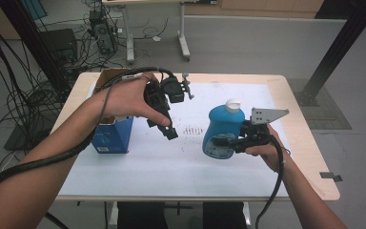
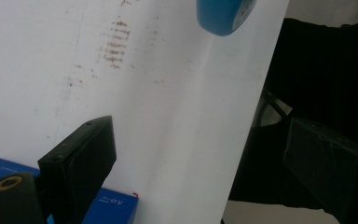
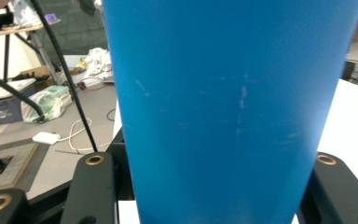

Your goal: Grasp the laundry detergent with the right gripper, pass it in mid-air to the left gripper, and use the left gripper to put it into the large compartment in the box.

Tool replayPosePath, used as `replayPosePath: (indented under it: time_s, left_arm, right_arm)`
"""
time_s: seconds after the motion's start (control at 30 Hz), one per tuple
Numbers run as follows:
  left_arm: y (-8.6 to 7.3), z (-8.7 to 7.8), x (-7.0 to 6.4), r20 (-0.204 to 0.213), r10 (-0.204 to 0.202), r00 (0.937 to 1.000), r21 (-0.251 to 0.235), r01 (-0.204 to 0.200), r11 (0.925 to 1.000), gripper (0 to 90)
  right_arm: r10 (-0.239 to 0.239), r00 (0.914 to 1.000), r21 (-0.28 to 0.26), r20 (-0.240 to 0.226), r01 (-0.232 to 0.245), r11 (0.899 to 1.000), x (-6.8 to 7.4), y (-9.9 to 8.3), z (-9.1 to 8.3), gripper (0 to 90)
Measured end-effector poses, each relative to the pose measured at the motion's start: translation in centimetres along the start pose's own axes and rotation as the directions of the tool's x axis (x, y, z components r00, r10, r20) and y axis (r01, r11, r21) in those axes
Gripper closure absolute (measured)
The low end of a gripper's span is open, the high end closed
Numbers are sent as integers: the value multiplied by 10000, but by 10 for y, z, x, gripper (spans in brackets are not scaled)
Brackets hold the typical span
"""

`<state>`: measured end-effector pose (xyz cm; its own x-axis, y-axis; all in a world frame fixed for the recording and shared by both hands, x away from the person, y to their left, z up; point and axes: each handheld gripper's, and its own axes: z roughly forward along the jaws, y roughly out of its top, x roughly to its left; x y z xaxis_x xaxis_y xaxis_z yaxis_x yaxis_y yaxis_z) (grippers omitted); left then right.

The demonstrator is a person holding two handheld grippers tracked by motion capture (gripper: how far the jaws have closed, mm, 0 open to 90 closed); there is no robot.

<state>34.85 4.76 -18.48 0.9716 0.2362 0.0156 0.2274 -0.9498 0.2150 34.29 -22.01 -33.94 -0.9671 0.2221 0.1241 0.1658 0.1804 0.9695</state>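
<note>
I hold the blue bottle (image 1: 223,131) upright in my right tool (image 1: 228,141), lifted over the bench (image 1: 181,162) right of centre. My left tool (image 1: 164,125) hangs wide open and empty near the blue box (image 1: 113,136). Next I judge it needs a steady set-down. The bottle has a white cap (image 1: 232,105) and a label.

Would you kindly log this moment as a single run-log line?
right gripper: shut on blue bottle, raised | left gripper: open, empty, above white mat | blue box: standing at left
</note>
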Motion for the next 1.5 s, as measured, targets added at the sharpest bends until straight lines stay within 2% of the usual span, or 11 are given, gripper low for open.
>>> replayPosePath:
  time_s: [0.2, 0.33, 0.6, 0.8, 1.0, 1.37, 1.5]
  left_arm:
    - [2, -4, -4, 12, 300, 9995, 126, -300, 9995, 92]
    - [2, -7, -4, -6, 239, 9997, 59, -239, 9997, 89]
    - [7, -9, -7, 63, 398, 9992, 154, -399, 9991, 73]
    - [13, -10, -11, 89, 504, 9987, -77, -503, 9987, 68]
    - [19, -10, -14, 116, 629, 9980, -233, -627, 9978, 54]
    - [33, -8, -21, 213, 1215, 9924, -322, -1208, 9922, 62]
    - [37, -6, -22, 256, 1243, 9919, -426, -1231, 9915, 65]
  right_arm:
    - [-270, 9983, 85, -514, 275, 9996, 4, 8, 10, 442]
    - [-550, 9954, 252, -784, 571, 9980, 7, 12, 18, 442]
    - [-702, 9881, 446, -1367, 769, 9960, 11, 16, 38, 441]
    - [-706, 9832, 461, -1681, 794, 9958, 14, 17, 48, 442]
    - [-741, 9812, 544, -1784, 850, 9949, 15, 18, 55, 442]
    - [-749, 9774, 509, -1975, 865, 9950, 19, 21, 63, 441]
    - [-771, 9764, 481, -2016, 885, 9949, 21, 22, 64, 441]
